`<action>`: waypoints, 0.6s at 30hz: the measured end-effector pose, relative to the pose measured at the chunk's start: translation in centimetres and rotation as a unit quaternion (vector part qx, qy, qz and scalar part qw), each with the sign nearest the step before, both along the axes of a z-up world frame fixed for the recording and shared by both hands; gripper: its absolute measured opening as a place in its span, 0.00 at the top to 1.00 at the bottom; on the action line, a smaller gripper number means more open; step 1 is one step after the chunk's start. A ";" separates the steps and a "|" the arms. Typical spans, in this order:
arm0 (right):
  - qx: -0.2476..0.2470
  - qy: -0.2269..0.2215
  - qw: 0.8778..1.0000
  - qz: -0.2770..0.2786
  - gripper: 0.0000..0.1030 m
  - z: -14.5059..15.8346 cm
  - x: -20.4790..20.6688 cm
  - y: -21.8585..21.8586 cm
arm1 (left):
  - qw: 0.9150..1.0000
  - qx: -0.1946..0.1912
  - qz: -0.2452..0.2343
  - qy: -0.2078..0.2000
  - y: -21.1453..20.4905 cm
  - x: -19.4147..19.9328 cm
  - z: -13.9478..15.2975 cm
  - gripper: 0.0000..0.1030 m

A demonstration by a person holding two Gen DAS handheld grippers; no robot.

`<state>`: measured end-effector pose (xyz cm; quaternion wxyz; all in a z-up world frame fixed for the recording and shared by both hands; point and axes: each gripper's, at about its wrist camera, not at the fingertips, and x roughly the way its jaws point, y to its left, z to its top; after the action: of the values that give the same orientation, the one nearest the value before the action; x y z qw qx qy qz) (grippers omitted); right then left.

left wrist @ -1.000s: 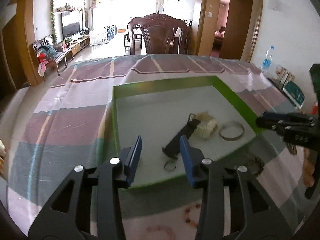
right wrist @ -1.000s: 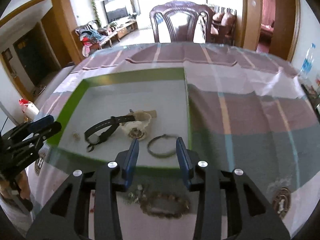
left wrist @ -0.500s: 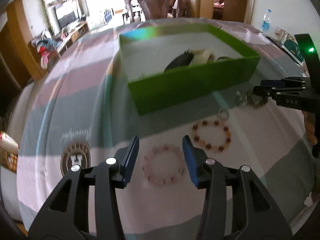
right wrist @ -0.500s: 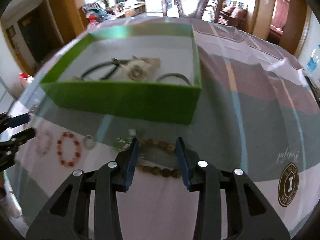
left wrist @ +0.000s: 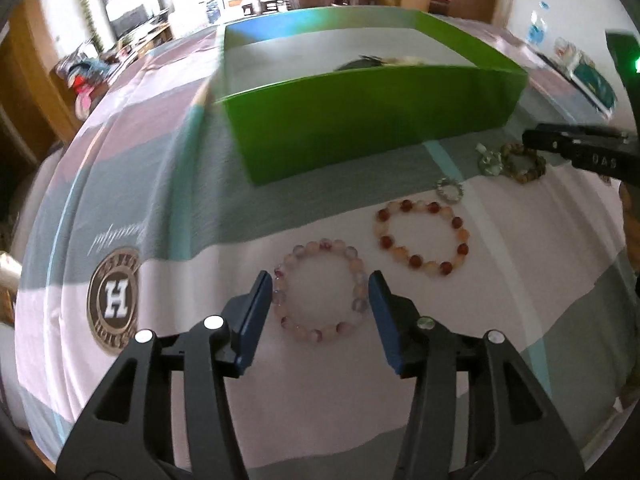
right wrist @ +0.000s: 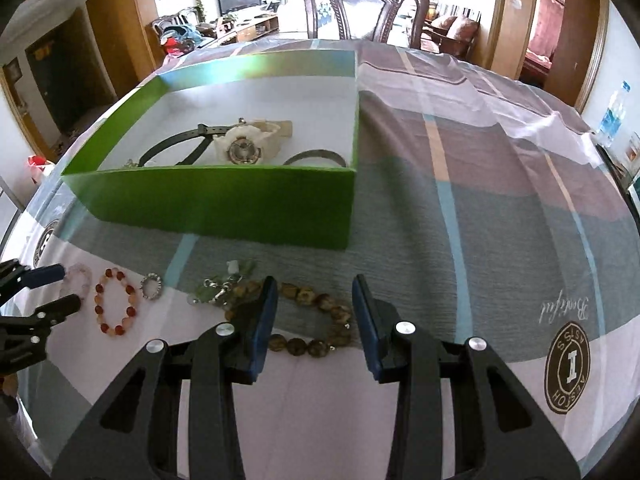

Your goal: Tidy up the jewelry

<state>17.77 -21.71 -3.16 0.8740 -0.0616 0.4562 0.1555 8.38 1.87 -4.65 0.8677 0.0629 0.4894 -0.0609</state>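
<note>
Left wrist, pink bracelet (left wrist: pixel 320 290) between fingers (left wrist: pixel 256 312)

Both grippers angled down over the table, jaws apart.

The left gripper (left wrist: pixel 320 292) tilts steeply down, its blue pads (left wrist: pixel 256 312) standing to either side of a pink bracelet (left wrist: pixel 320 292) without pressing it; its jaws have just been opening. The right gripper (right wrist: pixel 314 312) also points down, its pads (right wrist: pixel 262 320) parted, straddling part of a brown bracelet (right wrist: pixel 308 320), with no visible squeeze.
</note>
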 end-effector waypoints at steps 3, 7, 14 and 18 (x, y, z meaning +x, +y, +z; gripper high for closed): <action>-0.001 0.002 1.000 0.002 0.63 -0.1 -0.1 0.0 | 0.999 0.014 -0.030 0.003 -1.6 1.3 -0.1 0.51; 0.000 0.008 1.000 0.000 0.63 -0.2 0.0 -0.2 | 0.998 0.040 -0.050 0.007 -2.9 3.9 0.0 0.50; 0.002 0.007 1.000 0.004 0.63 -0.1 -0.3 -0.2 | 0.997 0.014 -0.079 -0.015 -4.8 6.7 -0.3 0.49; -0.017 0.002 1.000 -0.011 0.63 -0.1 -0.2 -0.6 | 0.997 -0.011 -0.073 -0.027 -3.9 6.2 -0.5 0.41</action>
<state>17.57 -22.27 -3.25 0.8736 -0.0713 0.4610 0.1387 14.62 -2.02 -5.15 0.8744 0.0910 0.4592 -0.1277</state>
